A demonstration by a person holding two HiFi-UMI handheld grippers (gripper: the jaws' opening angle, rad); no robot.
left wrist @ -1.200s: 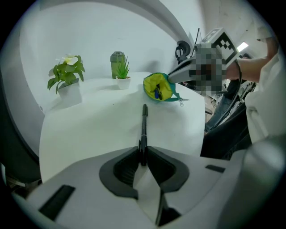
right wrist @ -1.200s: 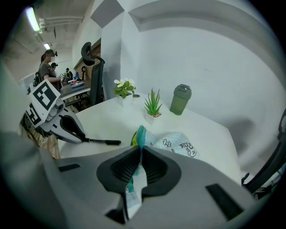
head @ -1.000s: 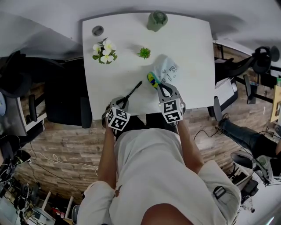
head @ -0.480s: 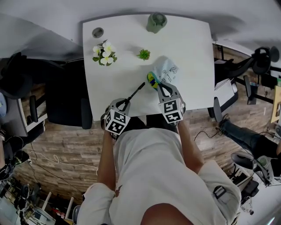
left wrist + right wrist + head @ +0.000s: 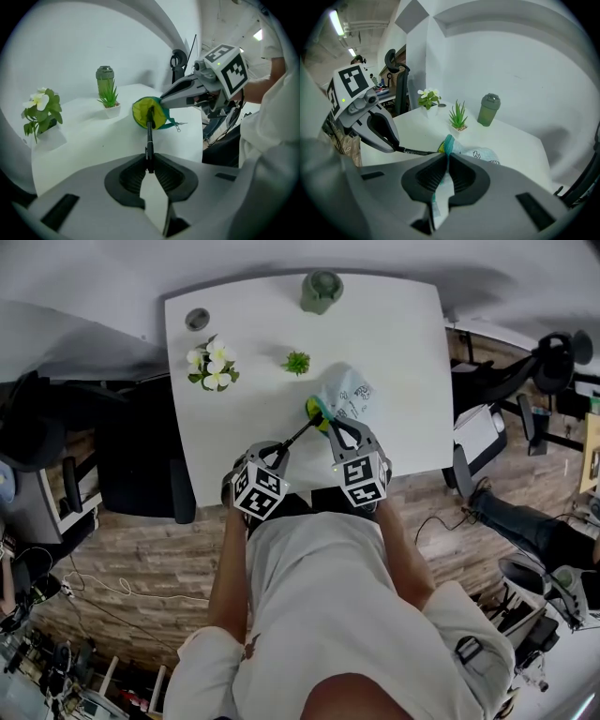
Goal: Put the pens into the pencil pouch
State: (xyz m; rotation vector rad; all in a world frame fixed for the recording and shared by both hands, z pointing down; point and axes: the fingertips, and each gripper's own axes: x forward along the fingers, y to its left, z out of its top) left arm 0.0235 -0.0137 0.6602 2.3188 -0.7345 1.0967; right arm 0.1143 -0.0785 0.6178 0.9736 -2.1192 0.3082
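A pale blue printed pencil pouch (image 5: 347, 396) with a teal zip and yellow-green lining lies near the front of the white table (image 5: 244, 371). My right gripper (image 5: 330, 424) is shut on the pouch's zip edge (image 5: 446, 144), holding its mouth (image 5: 149, 112) up and open. My left gripper (image 5: 279, 448) is shut on the back end of a black pen (image 5: 150, 136). The pen (image 5: 302, 432) slants up to the right, and its tip sits in the pouch's yellow-green mouth. In the right gripper view the pen (image 5: 415, 151) comes in from the left gripper to the pouch edge.
At the back of the table stand a green lidded cup (image 5: 321, 290), a small spiky green plant (image 5: 296, 362), a pot of white flowers (image 5: 210, 367) and a round grey insert (image 5: 197, 319). Black office chairs (image 5: 141, 460) flank the table.
My left gripper has lifted the pen and carried it right, so its tip now reaches into the pouch mouth. The right gripper has kept its hold on the pouch.
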